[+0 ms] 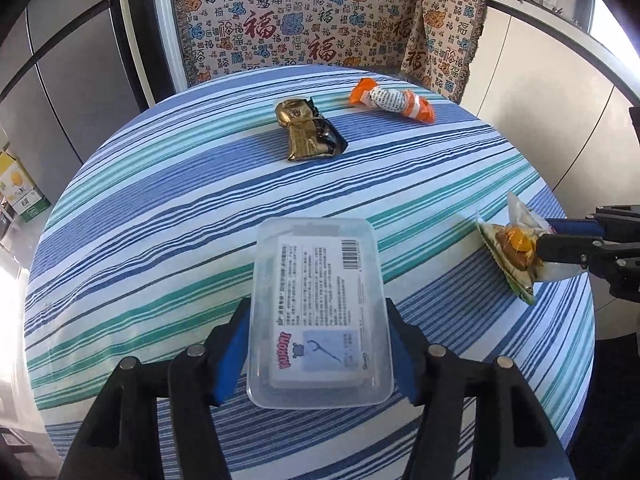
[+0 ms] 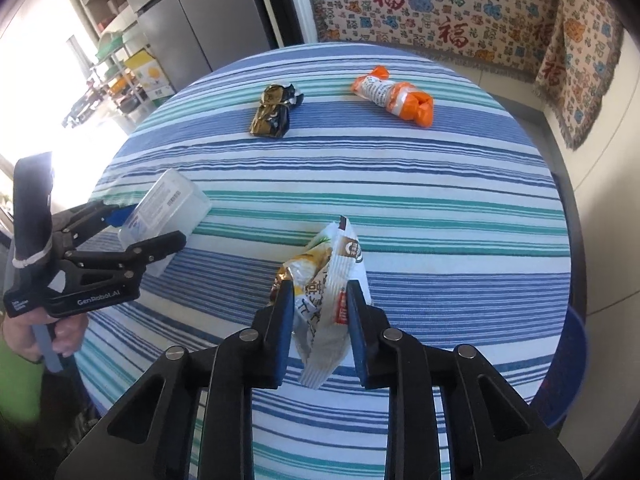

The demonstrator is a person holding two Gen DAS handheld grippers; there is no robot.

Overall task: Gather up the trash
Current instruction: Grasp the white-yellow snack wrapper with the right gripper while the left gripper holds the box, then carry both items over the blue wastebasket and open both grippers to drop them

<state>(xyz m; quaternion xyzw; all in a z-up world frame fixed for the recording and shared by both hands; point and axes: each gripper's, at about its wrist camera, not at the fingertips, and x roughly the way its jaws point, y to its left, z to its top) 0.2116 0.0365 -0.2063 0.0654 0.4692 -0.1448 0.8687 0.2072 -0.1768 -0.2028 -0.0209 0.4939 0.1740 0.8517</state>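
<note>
On the round table with a striped cloth [image 1: 160,220] my left gripper [image 1: 318,308] is shut on a clear plastic box [image 1: 316,280] with a printed label, its blue pads pressing the long sides. The right wrist view shows that box [image 2: 172,200] tilted up in the left gripper [image 2: 156,224]. My right gripper [image 2: 319,286] is shut on a crumpled white and yellow snack wrapper [image 2: 332,256], which the left wrist view shows near the table's right edge [image 1: 516,244]. Farther back lie a gold and black wrapper [image 1: 308,130] and an orange and white wrapper [image 1: 394,100].
A bench draped in patterned cloth [image 1: 300,20] curves behind the table. A grey fridge [image 2: 192,12] and shelves stand at the far left. A blue container [image 2: 572,360] sits below the table's right edge. A person's hand [image 2: 60,336] holds the left gripper's handle.
</note>
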